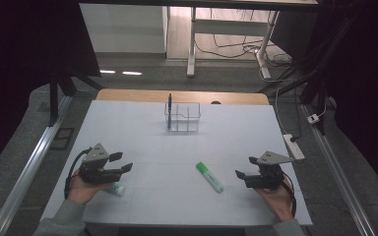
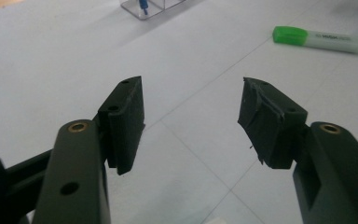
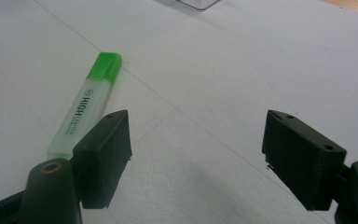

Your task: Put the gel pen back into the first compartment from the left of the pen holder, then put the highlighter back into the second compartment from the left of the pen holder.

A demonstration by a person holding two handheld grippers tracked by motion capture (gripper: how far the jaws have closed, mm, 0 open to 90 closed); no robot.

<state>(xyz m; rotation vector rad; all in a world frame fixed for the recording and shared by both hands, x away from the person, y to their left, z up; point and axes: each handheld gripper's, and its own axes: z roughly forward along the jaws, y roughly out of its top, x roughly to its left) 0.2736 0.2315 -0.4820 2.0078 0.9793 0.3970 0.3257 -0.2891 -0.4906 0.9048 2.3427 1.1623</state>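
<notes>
Judged from how things lie, the tidying of pens into the clear holder (image 1: 182, 118) is about a third done: one dark pen (image 1: 170, 111) stands upright in the holder's left compartment, and two markers are left out on the counter (image 1: 142, 123).

Left to right, taking the holder as landmark:
- The left gripper (image 1: 120, 162) sits well nearer the person than the holder and to its left, its jaws apart with nothing between them.
- A small marker (image 1: 115, 188) with a green end lies just beside and partly under that gripper, not yet picked up.
- A green highlighter (image 1: 209, 177) lies flat, nearer than the holder and slightly to its right, untouched.
- The right gripper (image 1: 246, 167) rests farther right, jaws apart and empty, the highlighter (image 3: 87, 103) just beside its left jaw.

Count: one holder, one pen inside, one small marker, one highlighter, two grippers.
</notes>
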